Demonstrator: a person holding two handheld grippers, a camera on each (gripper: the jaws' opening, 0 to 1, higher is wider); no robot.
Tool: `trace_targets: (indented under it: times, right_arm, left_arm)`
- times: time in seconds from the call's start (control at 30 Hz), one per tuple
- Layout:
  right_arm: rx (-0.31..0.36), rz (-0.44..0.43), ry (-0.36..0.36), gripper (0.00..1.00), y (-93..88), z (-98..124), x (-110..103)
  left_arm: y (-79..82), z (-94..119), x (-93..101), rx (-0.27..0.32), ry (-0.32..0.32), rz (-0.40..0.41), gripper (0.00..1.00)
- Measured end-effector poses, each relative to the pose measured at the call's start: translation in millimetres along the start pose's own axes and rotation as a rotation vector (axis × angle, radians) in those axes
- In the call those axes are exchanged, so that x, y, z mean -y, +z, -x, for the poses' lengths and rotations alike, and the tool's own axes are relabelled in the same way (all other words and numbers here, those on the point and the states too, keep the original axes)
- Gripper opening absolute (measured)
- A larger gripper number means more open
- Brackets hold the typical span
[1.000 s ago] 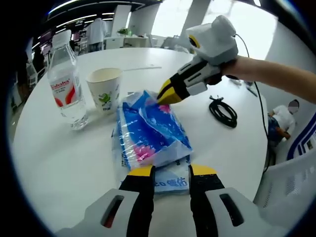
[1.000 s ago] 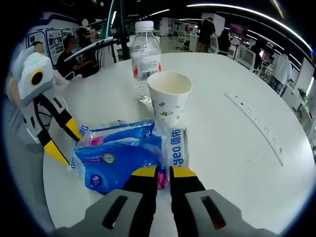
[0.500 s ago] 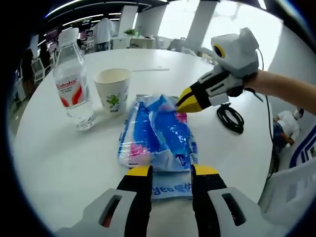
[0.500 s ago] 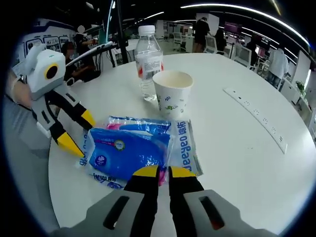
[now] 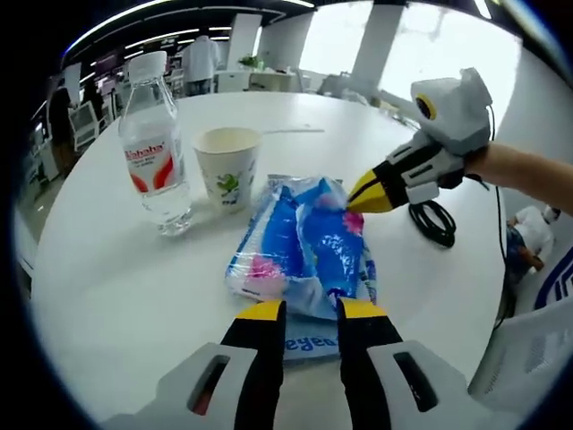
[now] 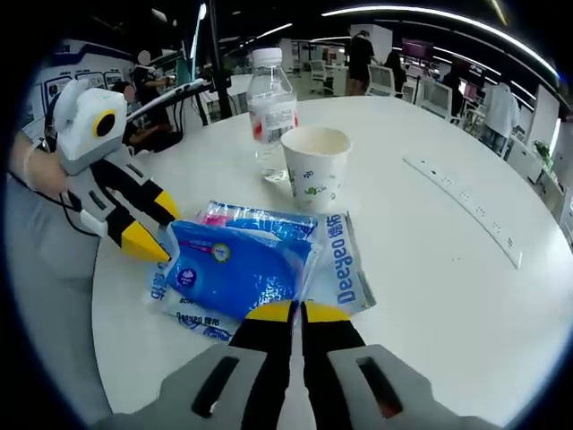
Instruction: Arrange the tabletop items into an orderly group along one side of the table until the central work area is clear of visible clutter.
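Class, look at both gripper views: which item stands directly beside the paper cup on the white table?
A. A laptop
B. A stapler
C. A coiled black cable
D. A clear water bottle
D: the clear water bottle stands upright right next to the paper cup, while the coiled black cable lies apart, across the table.

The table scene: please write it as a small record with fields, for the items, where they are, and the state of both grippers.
surface: round white table
packets: blue tissue packs, stacked, lying flat near the table edge
cup: paper cup, upright, just beyond the packs
bottle: water bottle, upright, capped, beside the cup
cable: black coiled cable, apart from the packs
power strip: white power strip, lying flat
left gripper: jaws open around one end of the packs
right gripper: jaws shut on the opposite edge of the top pack
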State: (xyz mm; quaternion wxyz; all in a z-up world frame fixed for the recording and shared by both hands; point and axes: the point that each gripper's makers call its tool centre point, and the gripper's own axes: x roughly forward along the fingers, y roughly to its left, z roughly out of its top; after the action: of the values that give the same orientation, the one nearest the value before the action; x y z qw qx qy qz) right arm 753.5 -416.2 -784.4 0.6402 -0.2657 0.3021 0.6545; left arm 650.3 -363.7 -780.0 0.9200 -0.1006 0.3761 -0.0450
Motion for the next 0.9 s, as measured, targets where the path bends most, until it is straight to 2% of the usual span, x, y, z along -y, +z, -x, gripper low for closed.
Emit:
trace_targets:
  times: [0.9]
  right_arm:
    - [0.006,-0.036,0.024,0.00,-12.9,8.7,-15.8]
  left_arm:
    - [-5.4,3.9,-11.2,-0.010,0.044,0.007,0.11]
